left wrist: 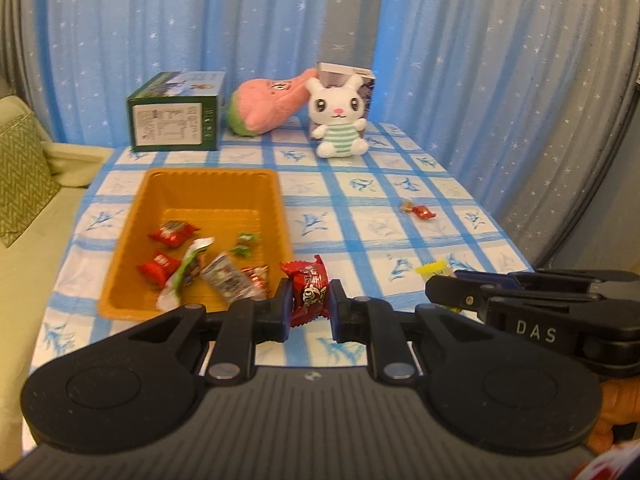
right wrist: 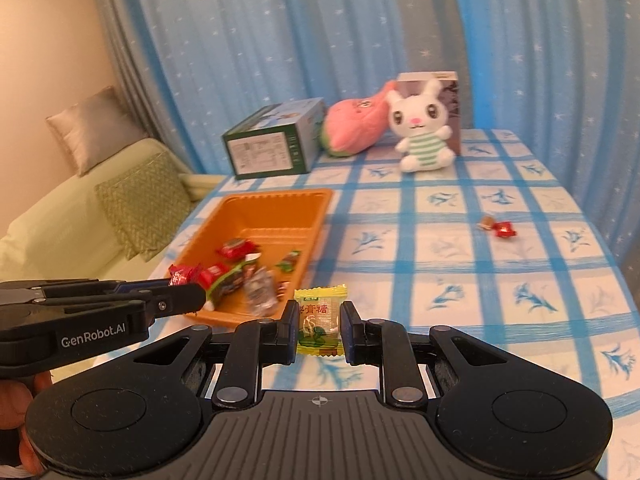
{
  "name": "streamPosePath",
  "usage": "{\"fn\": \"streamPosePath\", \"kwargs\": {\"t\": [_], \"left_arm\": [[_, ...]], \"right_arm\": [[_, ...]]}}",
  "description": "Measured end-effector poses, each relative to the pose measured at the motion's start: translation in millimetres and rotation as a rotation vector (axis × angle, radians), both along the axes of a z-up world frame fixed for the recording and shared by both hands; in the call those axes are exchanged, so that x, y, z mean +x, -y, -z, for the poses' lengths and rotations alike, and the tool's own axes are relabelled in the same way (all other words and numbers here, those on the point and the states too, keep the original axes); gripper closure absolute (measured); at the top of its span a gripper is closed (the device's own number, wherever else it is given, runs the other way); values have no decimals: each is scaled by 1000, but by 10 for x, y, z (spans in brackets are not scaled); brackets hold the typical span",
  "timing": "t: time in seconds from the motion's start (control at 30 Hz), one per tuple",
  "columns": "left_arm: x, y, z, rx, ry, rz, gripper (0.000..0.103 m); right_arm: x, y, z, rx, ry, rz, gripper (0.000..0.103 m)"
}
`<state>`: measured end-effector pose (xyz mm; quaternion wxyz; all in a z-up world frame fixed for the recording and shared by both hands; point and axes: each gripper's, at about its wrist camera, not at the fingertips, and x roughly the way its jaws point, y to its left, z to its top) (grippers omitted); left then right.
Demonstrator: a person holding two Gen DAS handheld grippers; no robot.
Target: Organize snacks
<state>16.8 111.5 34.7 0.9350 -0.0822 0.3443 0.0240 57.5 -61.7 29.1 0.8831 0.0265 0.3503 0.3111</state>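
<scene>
Desk (left wrist: 360, 240) in blue-checked cloth: orange tray (left wrist: 208, 184), green box (left wrist: 176, 120), pink plush (left wrist: 268, 108), white rabbit plush (left wrist: 340, 120), two loose candies (left wrist: 418, 210) near right edge.

A home living room: a pale green sofa (right wrist: 60, 216) with cushions (right wrist: 140, 208), star-patterned blue curtains (right wrist: 280, 40), and plush toys (left wrist: 338, 116) along the far edge of a blue-checked tablecloth (left wrist: 400, 240).

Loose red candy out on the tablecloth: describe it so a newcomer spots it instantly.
Start at the orange tray on the blue-checked tablecloth, then look far right across the bare squares. There lies the red candy, touching a small brown sweet. It is the only red wrapper neither in the tray nor held in tongs.
</scene>
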Motion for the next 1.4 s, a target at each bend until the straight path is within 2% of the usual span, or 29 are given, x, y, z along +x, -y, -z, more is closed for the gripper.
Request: {"fn": "streamPosePath", "kwargs": {"t": [0.33,0.67,1.03,1.4], "left_arm": [[-208,-425,18,-6,-14,-83,87],[-227,-637,30,-15,-22,-108,87],[-137,-830,100,-20,-41,-118,87],[133,-972,186,-8,-68,-93,87]], "right_arm": [[-84,-388,45,-17,0,-76,81],[-61,-679,83,-29,-3,-124,81],[54,-899,158,-44,-9,-148,81],[306,-1106,264,-54,-24,-158,81]]}}
